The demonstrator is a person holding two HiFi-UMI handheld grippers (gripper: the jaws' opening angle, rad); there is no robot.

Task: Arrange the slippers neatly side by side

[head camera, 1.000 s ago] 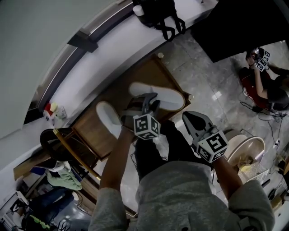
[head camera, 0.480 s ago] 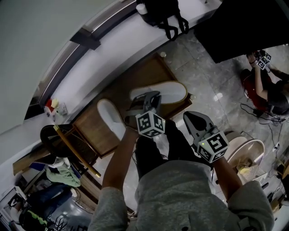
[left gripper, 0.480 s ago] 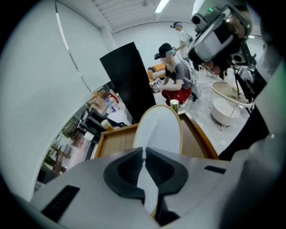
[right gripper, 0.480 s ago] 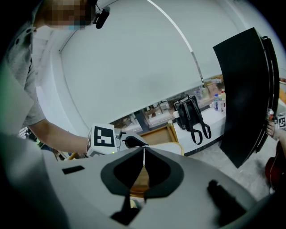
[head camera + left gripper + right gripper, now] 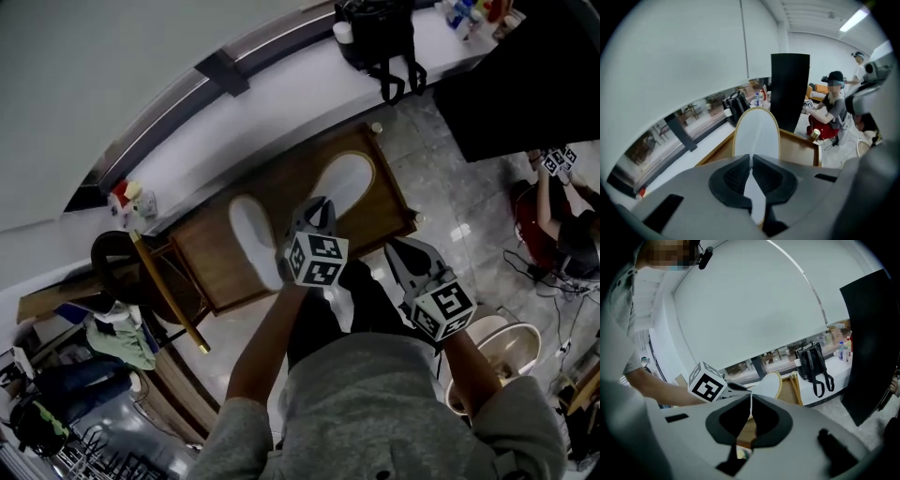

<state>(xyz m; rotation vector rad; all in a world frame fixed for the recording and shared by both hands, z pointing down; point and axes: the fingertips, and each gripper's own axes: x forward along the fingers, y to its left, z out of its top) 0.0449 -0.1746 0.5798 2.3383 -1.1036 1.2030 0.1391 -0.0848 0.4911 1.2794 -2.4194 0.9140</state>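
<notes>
Slippers: white, tan-rimmed flat left slipper point(image 5: 255, 239) and matching right slipper point(image 5: 342, 183), near each other on the brown wooden desk point(image 5: 389, 202).
Left claw point(image 5: 317, 214): jaws just closed, pinching the right slipper's edge; that end is perhaps raised.
Right claw point(image 5: 403, 253): jaws together, empty.

**Backpack and bottles line a white ledge**

A black backpack point(image 5: 373, 30) stands on the white ledge point(image 5: 281, 94), with bottles point(image 5: 469, 13) near the ledge's right end and small red and yellow items point(image 5: 129, 197) toward its left end. Below it, a low wooden table point(image 5: 386, 199) rests on the marble floor point(image 5: 459, 202). A person point(image 5: 567, 220) sits at far right, near a tall black panel point(image 5: 525, 94).
</notes>
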